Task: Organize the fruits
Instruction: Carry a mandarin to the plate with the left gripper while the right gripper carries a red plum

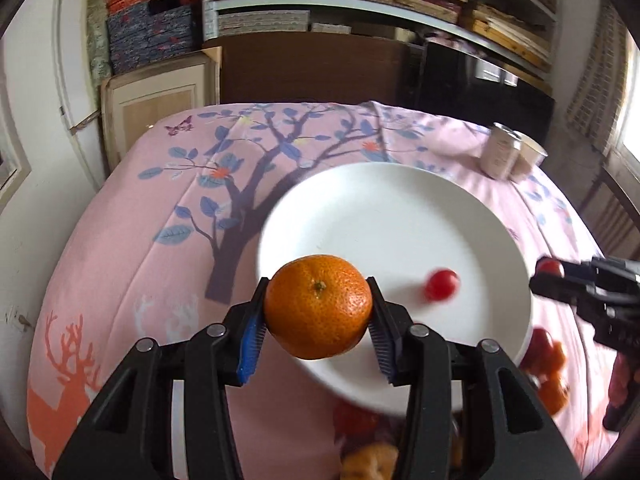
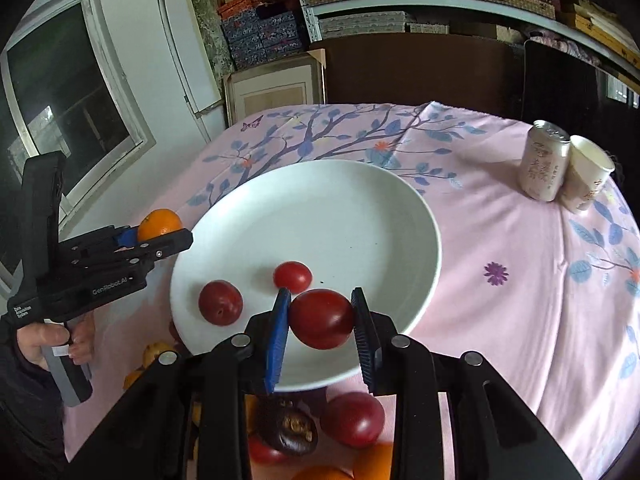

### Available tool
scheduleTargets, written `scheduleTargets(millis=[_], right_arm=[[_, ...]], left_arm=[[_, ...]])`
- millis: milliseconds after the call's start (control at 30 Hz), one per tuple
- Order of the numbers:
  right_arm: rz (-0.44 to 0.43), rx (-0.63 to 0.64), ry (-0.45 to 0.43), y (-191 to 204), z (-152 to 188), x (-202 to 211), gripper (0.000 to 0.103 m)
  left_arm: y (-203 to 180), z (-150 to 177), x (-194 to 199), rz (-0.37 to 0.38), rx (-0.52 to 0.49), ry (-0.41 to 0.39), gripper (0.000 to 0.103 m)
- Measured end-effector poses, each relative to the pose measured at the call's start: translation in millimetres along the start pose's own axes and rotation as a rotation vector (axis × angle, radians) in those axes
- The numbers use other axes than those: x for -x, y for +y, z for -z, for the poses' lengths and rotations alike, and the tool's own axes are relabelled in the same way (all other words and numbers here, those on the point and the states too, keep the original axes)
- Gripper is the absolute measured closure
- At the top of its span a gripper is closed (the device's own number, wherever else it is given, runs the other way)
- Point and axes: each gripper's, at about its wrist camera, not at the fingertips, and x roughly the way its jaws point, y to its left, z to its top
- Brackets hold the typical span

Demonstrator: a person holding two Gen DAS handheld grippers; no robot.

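My left gripper (image 1: 318, 306) is shut on an orange mandarin (image 1: 318, 306) and holds it over the near left rim of the white plate (image 1: 392, 216). In the right wrist view the left gripper (image 2: 160, 236) sits left of the plate (image 2: 340, 208) with the mandarin (image 2: 158, 222) in it. My right gripper (image 2: 322, 318) is shut on a dark red plum (image 2: 322, 318) above the plate's near part. A second plum (image 2: 220, 302) and a small red tomato (image 2: 292, 276) lie on the plate. The right gripper (image 1: 560, 276) shows at the plate's right edge.
A pile of fruit lies on the pink cloth in front of the plate: a plum (image 2: 352, 418), a dark mangosteen (image 2: 286, 428) and oranges (image 2: 372, 462). A drink can (image 2: 544, 160) and a paper cup (image 2: 584, 174) stand at the far right.
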Motion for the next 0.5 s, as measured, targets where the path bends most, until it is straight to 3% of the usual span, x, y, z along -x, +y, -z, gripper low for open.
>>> scheduleTargets(millis=[67, 100, 133, 167, 200, 233, 333, 500], right_arm=[[0.011, -0.013, -0.003, -4.4, -3.5, -11.6, 0.072], [-0.005, -0.017, -0.004, -6.4, -4.0, -14.3, 0.071], [-0.004, -0.017, -0.005, -8.8, -3.6, -14.1, 0.067], [0.019, -0.013, -0.013, -9.1, -2.0, -10.9, 0.041], [0.043, 0.002, -0.028, -8.5, 0.3, -4.2, 0.015], [0.066, 0.025, -0.05, -6.8, 3.0, 5.0, 0.01], [0.113, 0.053, -0.09, -7.1, 12.4, 35.0, 0.01], [0.163, 0.063, -0.07, -7.9, 46.7, 70.8, 0.007]], left_arm=[[3.8, -2.2, -9.2, -0.002, 0.028, 0.022, 0.057], [4.6, -2.0, -12.1, 0.003, 0.035, 0.028, 0.051], [4.7, -0.9, -12.9, 0.011, 0.033, 0.028, 0.036], [4.3, 1.1, -10.3, -0.01, 0.034, 0.02, 0.004], [3.6, 3.9, -5.1, -0.045, 0.035, -0.009, 0.004], [2.1, 5.4, -1.0, -0.078, 0.03, -0.025, 0.004], [0.0, 7.2, 13.7, -0.109, -0.004, -0.022, 0.004], [6.0, 33.0, 54.2, -0.015, 0.001, -0.012, 0.004]])
